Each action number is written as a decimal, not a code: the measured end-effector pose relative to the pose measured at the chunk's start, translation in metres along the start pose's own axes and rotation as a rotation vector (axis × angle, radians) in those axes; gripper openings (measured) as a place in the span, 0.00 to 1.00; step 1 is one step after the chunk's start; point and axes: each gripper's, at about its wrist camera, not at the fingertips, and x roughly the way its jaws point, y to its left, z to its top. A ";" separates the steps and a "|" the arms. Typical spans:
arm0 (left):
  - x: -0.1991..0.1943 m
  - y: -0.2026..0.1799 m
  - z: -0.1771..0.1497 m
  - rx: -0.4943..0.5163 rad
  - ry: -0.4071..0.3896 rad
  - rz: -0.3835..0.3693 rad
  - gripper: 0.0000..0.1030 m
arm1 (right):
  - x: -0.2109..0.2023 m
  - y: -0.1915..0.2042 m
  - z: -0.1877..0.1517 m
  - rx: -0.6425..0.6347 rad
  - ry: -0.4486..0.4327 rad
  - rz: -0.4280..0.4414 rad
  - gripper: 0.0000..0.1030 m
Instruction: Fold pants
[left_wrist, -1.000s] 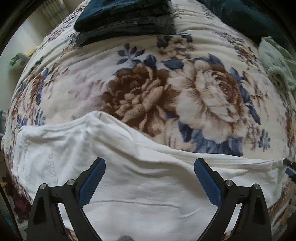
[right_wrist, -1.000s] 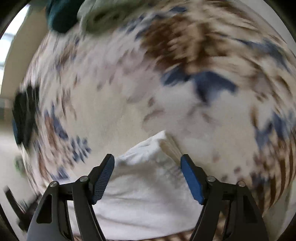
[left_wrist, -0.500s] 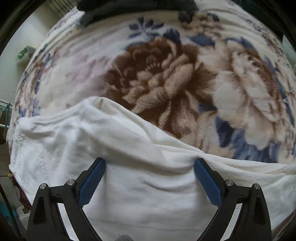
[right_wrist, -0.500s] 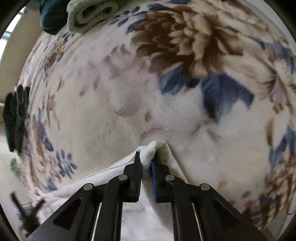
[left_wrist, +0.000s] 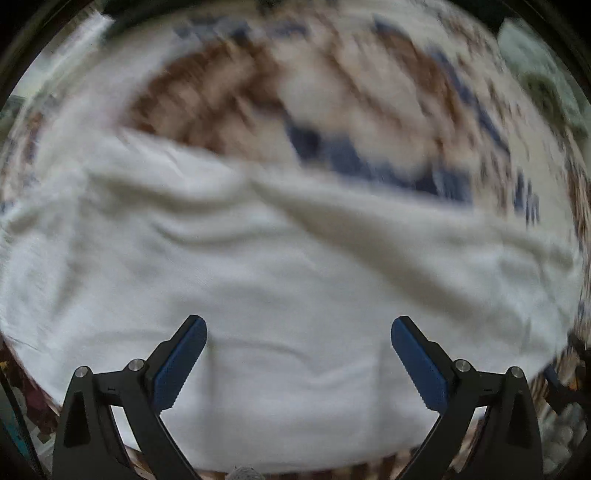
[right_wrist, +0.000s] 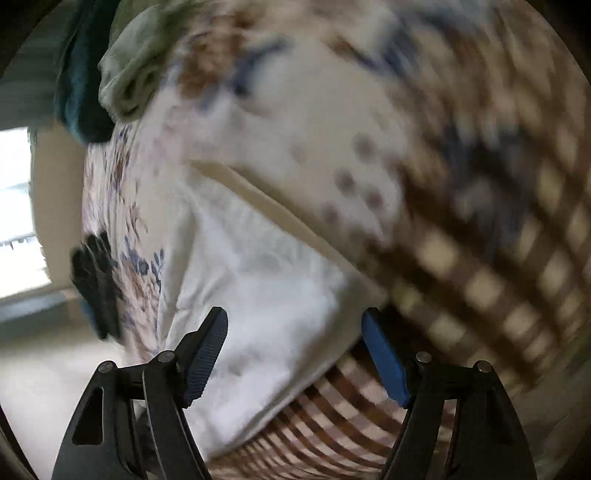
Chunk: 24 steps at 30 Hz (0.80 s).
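Pants (left_wrist: 280, 302), white, are spread on the floral blanket (left_wrist: 332, 92), where the left gripper (left_wrist: 299, 354) is held wide open and empty over them, while the right gripper (right_wrist: 295, 354), its fingers just opened and nothing clamped, is poised above one corner, presumably for regrasping.

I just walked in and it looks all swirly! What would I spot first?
The big white pants spread over the flowery blanket fill the middle. Blue-padded fingers stand wide apart above the cloth, gripping nothing. A green bundle sits far back on the bed.
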 end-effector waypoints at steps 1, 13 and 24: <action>0.010 -0.003 -0.006 -0.006 0.030 -0.018 1.00 | 0.012 -0.012 -0.004 0.037 -0.012 0.079 0.75; 0.028 0.001 -0.001 -0.025 0.077 -0.029 1.00 | 0.017 -0.042 -0.043 0.084 -0.105 0.226 0.58; 0.033 -0.016 -0.004 0.000 0.075 -0.017 1.00 | 0.045 -0.005 -0.014 0.053 -0.044 0.550 0.92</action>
